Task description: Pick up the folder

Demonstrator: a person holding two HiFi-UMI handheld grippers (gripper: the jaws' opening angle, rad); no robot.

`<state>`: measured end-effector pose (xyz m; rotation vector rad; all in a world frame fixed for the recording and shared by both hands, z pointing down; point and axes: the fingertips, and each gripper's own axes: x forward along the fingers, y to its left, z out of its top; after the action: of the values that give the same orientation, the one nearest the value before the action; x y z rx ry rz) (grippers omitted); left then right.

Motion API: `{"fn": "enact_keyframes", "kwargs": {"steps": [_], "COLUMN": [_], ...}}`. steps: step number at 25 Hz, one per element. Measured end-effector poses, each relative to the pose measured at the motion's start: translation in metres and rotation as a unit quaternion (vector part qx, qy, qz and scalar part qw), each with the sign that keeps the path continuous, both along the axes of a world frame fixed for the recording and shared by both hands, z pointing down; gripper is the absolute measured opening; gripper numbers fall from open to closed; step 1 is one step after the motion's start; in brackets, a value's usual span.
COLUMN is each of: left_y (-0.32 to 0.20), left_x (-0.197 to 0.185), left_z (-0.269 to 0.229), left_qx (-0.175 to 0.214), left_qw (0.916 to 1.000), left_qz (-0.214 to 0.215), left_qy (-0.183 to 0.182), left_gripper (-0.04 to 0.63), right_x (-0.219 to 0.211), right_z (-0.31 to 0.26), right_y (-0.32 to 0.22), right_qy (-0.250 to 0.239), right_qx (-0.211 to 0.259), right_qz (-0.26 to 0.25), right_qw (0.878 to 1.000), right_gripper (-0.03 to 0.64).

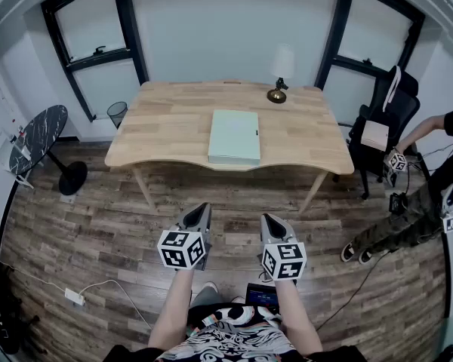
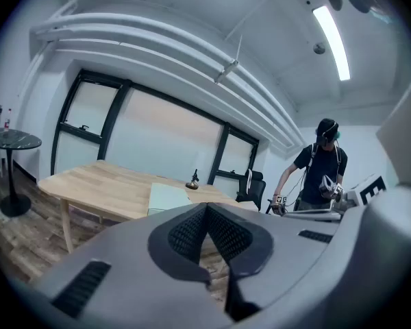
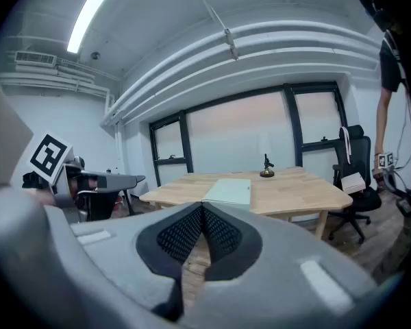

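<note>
A pale green folder point(image 1: 235, 136) lies flat near the front edge of a light wooden table point(image 1: 166, 119). The left gripper view has the folder point(image 2: 166, 198) ahead on the table, and so does the right gripper view, folder point(image 3: 230, 190). My left gripper point(image 1: 199, 211) and right gripper point(image 1: 269, 222) hang side by side over the wooden floor, well short of the table. Both are shut with nothing between the jaws, as the left gripper point(image 2: 205, 211) and right gripper point(image 3: 203, 210) show in their own views.
A small brass lamp point(image 1: 278, 90) stands at the table's back right. A black office chair point(image 1: 389, 115) and another person point(image 1: 430, 194) holding grippers are at the right. A round dark side table point(image 1: 38, 138) and a wire bin point(image 1: 117, 113) stand at the left. A cable and a power strip point(image 1: 74, 296) lie on the floor.
</note>
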<state>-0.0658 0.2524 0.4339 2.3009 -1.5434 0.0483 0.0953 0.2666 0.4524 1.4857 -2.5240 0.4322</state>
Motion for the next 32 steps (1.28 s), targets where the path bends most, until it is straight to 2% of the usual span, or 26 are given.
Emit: {"fn": "enact_keyframes", "kwargs": {"steps": [3,9,13,19,22,26,32], "left_y": [0.012,0.018,0.022,0.001,-0.024,-0.084,-0.2], "left_x": [0.002,-0.005,-0.007,-0.013,-0.011,-0.007,-0.004], "left_z": [0.005,0.01,0.007,0.027,0.035,0.044,0.043], "left_qx": [-0.001,-0.011,-0.011,-0.038,-0.044,-0.048,-0.048], "left_qw": [1.0,0.9997,0.9996,0.9983,0.9981,0.998,0.9988], "left_qz": [-0.006,-0.019,-0.025,-0.043,-0.043,-0.038,-0.004], "left_qy": [-0.004,0.01,-0.003,-0.01,-0.001,0.012,-0.003], "left_gripper": [0.006,0.008,0.006,0.008,0.008,0.008,0.006], "right_x": [0.005,0.011,0.016,0.025,0.024,0.017,-0.003], "right_z": [0.0,0.005,0.009,0.018,0.02,0.033,0.037], "right_y": [0.002,0.001,-0.001,-0.02,-0.041,-0.086,-0.186], "right_qy": [-0.003,-0.016,-0.025,-0.028,-0.023,-0.018,0.006], "right_qx": [-0.002,-0.009,-0.013,-0.01,-0.001,-0.01,-0.021], "right_qz": [-0.002,-0.006,0.01,0.02,0.002,-0.002,0.0], "right_qw": [1.0,1.0,1.0,0.999,1.0,1.0,1.0], "right_gripper": [0.005,0.005,0.005,0.005,0.005,0.005,0.005]}}
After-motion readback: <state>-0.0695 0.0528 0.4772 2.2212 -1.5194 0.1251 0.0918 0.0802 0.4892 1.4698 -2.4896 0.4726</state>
